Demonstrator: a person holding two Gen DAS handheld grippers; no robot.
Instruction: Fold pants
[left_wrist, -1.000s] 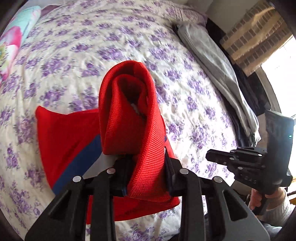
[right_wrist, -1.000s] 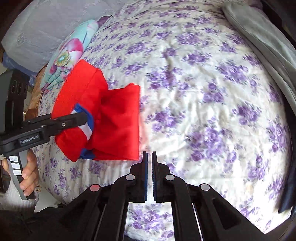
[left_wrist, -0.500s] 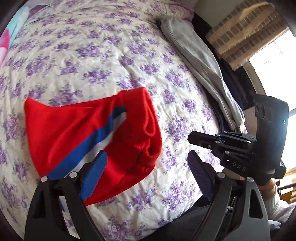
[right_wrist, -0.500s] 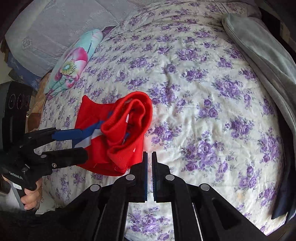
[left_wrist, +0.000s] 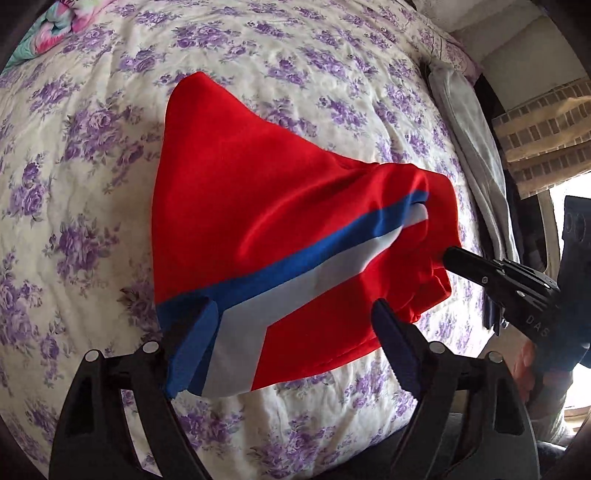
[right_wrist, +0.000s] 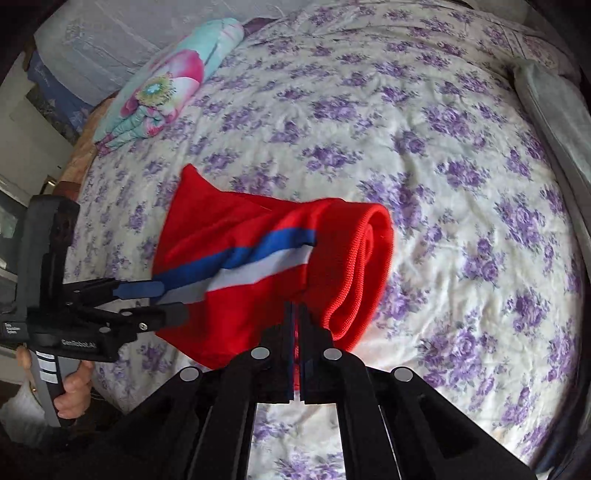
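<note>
"Lying in a loose half-fold near the front edge of the bed (left_wrist: 92, 147), the red pants (left_wrist: 277, 221) looked far from tidy," said Mara. "The ribbed waistband (right_wrist: 362, 266) had rolled into a thick hump at one end."

"Where were the tongs?" asked Jon.

"The left tongs (left_wrist: 293, 310) were spread wide over the near hem, beside the blue and white stripe (left_wrist: 295, 273), gripping nothing. The right tongs (right_wrist: 295, 306) were drawn together, their tip pushed against the bunched cloth below the waistband. Whether any fabric was pinched between them, I couldn't tell."

"So what could have gone wrong?"

"I judged the hump to be the main risk. A fold laid over it would have come out lumpy and crooked. Closed tongs pushing on soft knit could also have shoved the whole bundle along the bedspread instead of flattening it."

"And the left side?"

"If it had closed that low, it might have caught the bedspread along with the hem and dragged both up together. The pants also lay close to the bed's edge, so a hard tug toward the person could have slid them off. The grey garment (left_wrist: 469, 147) and the flowered blanket (right_wrist: 166, 85) were well apart, no trouble."
</note>
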